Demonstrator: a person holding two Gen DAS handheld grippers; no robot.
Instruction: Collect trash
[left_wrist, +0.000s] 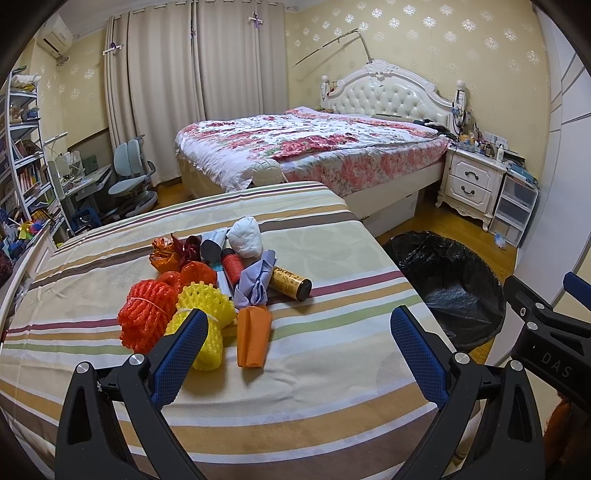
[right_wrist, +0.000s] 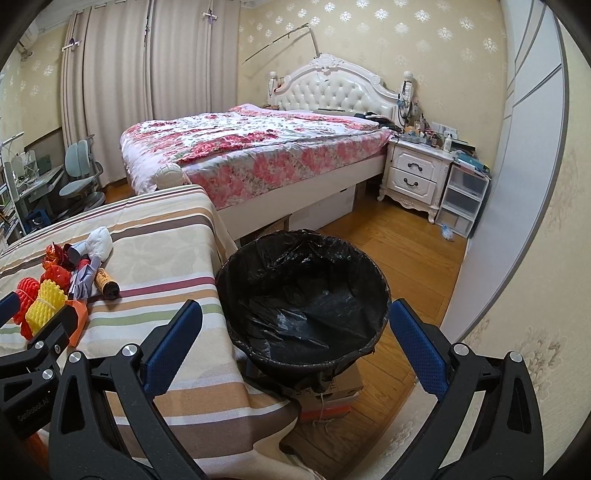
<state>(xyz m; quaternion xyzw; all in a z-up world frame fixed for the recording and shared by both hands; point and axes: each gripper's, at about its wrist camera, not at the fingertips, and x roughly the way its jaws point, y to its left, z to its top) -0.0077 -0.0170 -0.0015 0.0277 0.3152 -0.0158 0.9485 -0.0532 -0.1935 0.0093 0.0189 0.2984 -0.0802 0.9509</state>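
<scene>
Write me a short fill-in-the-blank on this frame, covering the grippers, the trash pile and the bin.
1. Both the left gripper and the right gripper hold ____.
2. The bin is lined with a ____ bag.
3. The pile of trash lies on a ____ cloth.
4. The folded orange paper lies nearest the ____ gripper.

Missing words: nothing; black; striped; left

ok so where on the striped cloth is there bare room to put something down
The striped cloth lies bare right of the gold can, toward the trash bin, and along the near edge under the left claw. Crowded: the left-centre pile around the yellow foam nets.
</scene>
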